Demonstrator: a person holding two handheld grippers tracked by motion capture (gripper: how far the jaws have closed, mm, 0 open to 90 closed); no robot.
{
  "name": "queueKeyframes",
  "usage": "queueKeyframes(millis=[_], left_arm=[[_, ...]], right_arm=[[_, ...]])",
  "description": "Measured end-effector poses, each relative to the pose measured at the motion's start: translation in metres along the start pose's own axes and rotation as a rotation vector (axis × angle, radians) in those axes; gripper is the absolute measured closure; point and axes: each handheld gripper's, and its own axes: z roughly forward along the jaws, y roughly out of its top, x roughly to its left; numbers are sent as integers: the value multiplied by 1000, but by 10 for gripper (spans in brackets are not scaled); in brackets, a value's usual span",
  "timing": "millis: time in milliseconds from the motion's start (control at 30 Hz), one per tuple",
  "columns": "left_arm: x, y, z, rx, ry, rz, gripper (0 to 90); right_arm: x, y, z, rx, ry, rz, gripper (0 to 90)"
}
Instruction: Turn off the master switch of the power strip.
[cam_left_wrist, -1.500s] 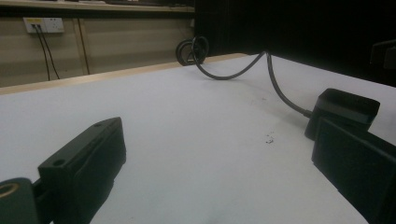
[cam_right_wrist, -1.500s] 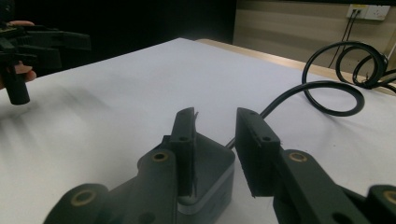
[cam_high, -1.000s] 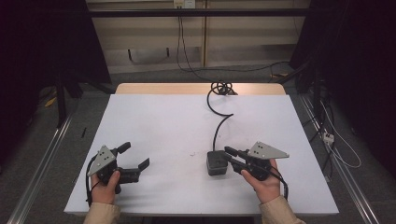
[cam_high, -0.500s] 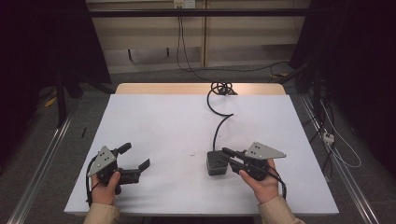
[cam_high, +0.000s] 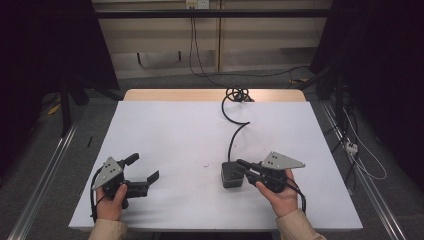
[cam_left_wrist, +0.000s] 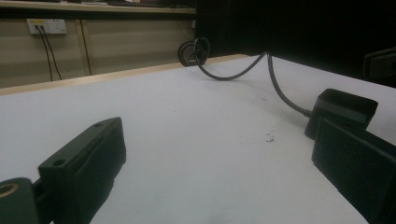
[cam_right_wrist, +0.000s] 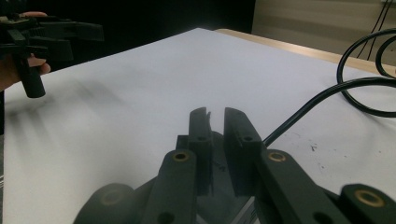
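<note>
one black power adapter (cam_high: 232, 175) sits near the right front of the white table (cam_high: 170, 135), its stiff cable (cam_high: 231, 122) trailing far. my right gripper (cam_high: 243, 165) has just been closing, jaws narrowed on its top edge; my left gripper (cam_high: 145, 169) hangs wide open, empty. it looks dense, rigid, slick; i'd grip the flat sides.

A black adapter box (cam_high: 232, 174) and black cable (cam_high: 234, 131) lie on a white table (cam_high: 170, 135).
</note>
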Motion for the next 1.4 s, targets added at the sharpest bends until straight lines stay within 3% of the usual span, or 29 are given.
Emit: queueKeyframes(millis=[1400], left_arm=[[1,-2,-2,-3,-6,-9,28]], right_arm=[[3,0,6,19,30,10,881]])
